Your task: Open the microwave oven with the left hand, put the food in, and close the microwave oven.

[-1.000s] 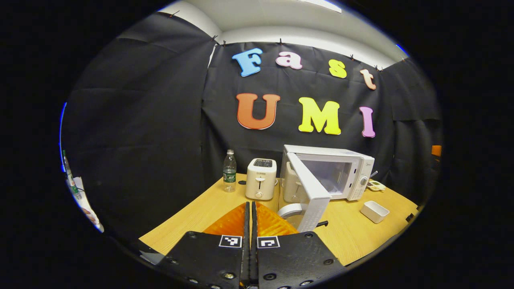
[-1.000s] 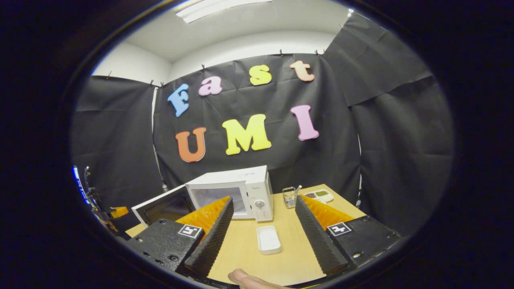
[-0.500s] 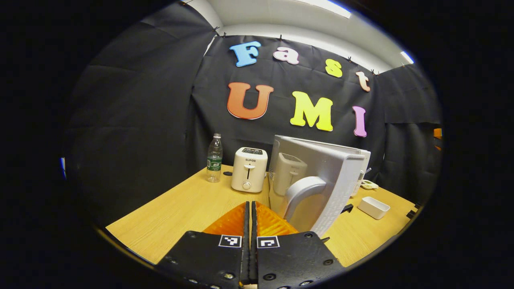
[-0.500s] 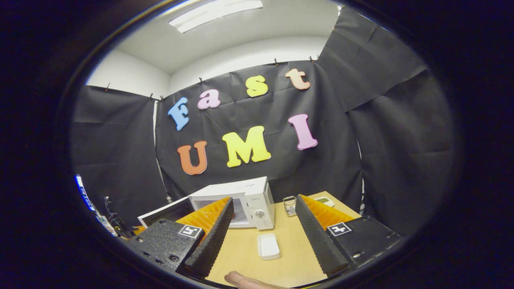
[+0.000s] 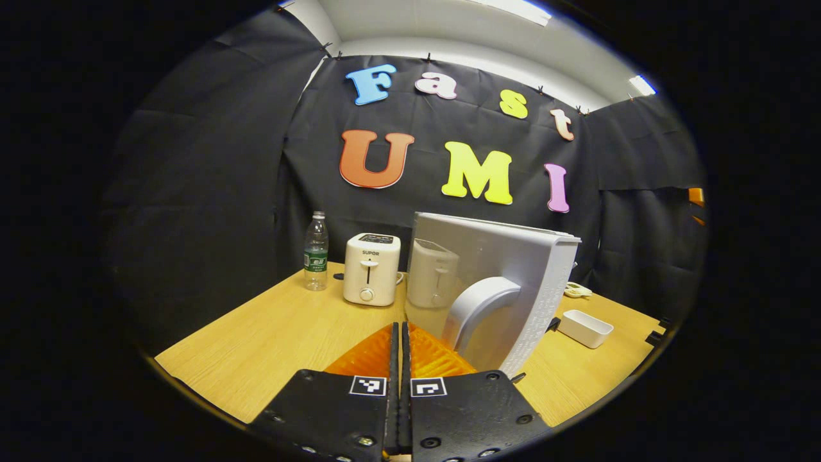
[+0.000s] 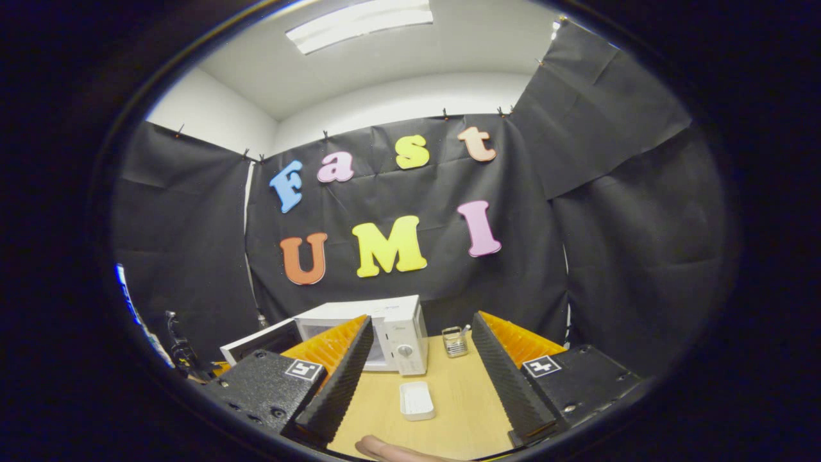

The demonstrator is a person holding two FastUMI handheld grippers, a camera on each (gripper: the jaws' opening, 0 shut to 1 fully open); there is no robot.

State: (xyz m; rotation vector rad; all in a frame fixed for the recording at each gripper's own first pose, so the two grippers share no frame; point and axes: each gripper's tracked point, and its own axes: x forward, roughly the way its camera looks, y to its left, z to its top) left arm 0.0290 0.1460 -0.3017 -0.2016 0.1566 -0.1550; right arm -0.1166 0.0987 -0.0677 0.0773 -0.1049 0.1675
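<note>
White plastic is the main thing in the left gripper view: the door (image 5: 494,282) of the microwave (image 5: 567,256) stands swung wide open, its outer face with the curved handle (image 5: 478,308) turned toward the camera. The left claw (image 5: 401,340) is clenched with nothing between its fingers, just beside the handle. I judge the door was pulled out this far so the opening stays free for the food. The tray (image 5: 582,328), a small white dish which I take for the food container, sits on the wooden counter (image 5: 269,340) to the right of the door, not yet moved. A white toaster (image 5: 371,268) and a water bottle (image 5: 315,251) stand at the back of the counter, near the black cloth wall. The toaster carries small dark lettering and the bottle a green label; I leave them unread.

In the right gripper view, the right claw (image 6: 417,359) is spread wide and grasps nothing. It hangs above the counter (image 6: 449,417) with the tray (image 6: 416,401) lying between its fingers in the picture but lower and apart from them, so it seems lined up for a pick. A fingertip (image 6: 385,449) of the person shows at the bottom edge. The microwave (image 6: 385,330) stands behind, its door (image 6: 260,340) open to the left. A small wire holder (image 6: 455,341) sits beside the microwave. The microwave's front has tiny print, too small to read.
</note>
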